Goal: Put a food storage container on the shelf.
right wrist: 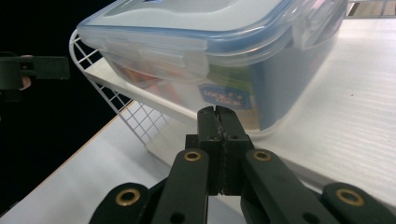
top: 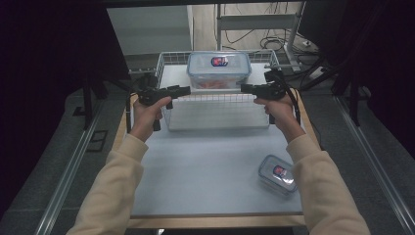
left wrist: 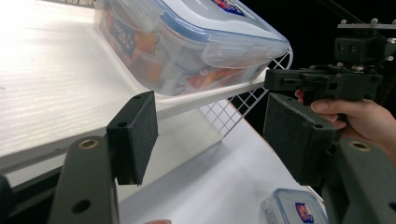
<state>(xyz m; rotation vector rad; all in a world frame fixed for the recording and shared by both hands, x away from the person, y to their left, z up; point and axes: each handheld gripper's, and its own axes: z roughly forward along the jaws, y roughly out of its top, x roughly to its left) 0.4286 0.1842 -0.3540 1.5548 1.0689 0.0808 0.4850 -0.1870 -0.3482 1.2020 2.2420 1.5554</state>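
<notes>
A large clear food box [top: 219,68] with a blue-rimmed lid stands on the white shelf board [top: 172,77] of a wire rack at the back of the table. My left gripper [top: 186,90] hovers just left of the box's front. In the left gripper view it [left wrist: 215,135] is open, with nothing between its pads and the box [left wrist: 187,42] ahead of them. My right gripper [top: 243,88] hovers at the box's front right. Its jaws [right wrist: 217,114] are shut and empty, just short of the box's [right wrist: 210,46] lower wall.
A small lidded box [top: 277,174] lies on the white table top [top: 205,166] at the near right and shows again [left wrist: 294,210] below my left gripper. The rack's wire front [top: 215,98] rises under both grippers. Dark curtains and cables surround the table.
</notes>
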